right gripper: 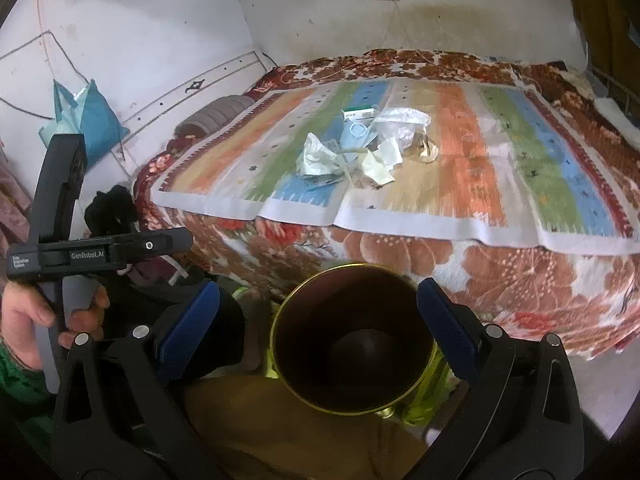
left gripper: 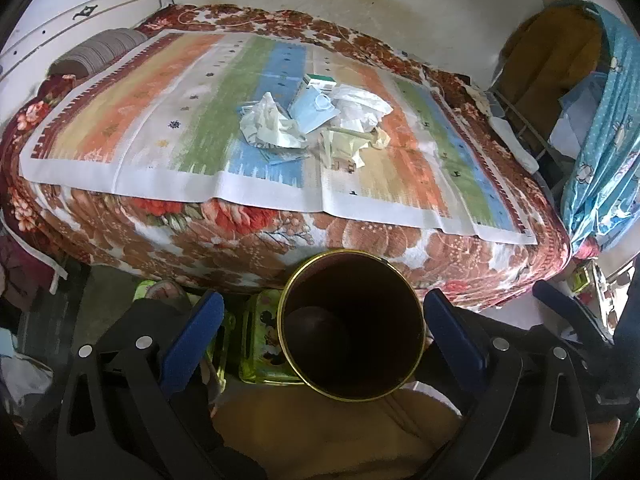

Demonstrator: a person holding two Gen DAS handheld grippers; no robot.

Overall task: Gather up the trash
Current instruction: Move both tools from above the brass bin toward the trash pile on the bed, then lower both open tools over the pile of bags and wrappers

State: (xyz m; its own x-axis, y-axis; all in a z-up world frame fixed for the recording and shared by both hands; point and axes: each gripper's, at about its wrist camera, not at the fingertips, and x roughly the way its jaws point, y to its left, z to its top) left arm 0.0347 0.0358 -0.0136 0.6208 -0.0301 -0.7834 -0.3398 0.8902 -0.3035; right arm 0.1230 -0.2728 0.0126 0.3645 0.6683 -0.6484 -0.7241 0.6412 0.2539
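Observation:
A pile of trash (left gripper: 316,120) lies in the middle of a striped cloth (left gripper: 140,120) on the bed: crumpled tissues, a blue face mask (left gripper: 312,110), a small green-white box (left gripper: 318,80) and clear plastic wrap. It also shows in the right wrist view (right gripper: 360,144). A dark, gold-rimmed bin (left gripper: 352,328) stands on the floor in front of the bed, and shows in the right wrist view too (right gripper: 352,340). My left gripper (left gripper: 324,328) is open, its blue pads on either side of the bin's mouth. My right gripper (right gripper: 318,320) is open the same way, above the bin.
The bed has a floral blanket (left gripper: 240,232) and a grey pillow (left gripper: 100,52) at its far left. A green cartoon-printed tin (left gripper: 264,344) sits beside the bin. A blue curtain (left gripper: 600,152) hangs at the right. The left gripper's handle and hand (right gripper: 48,264) show at the left.

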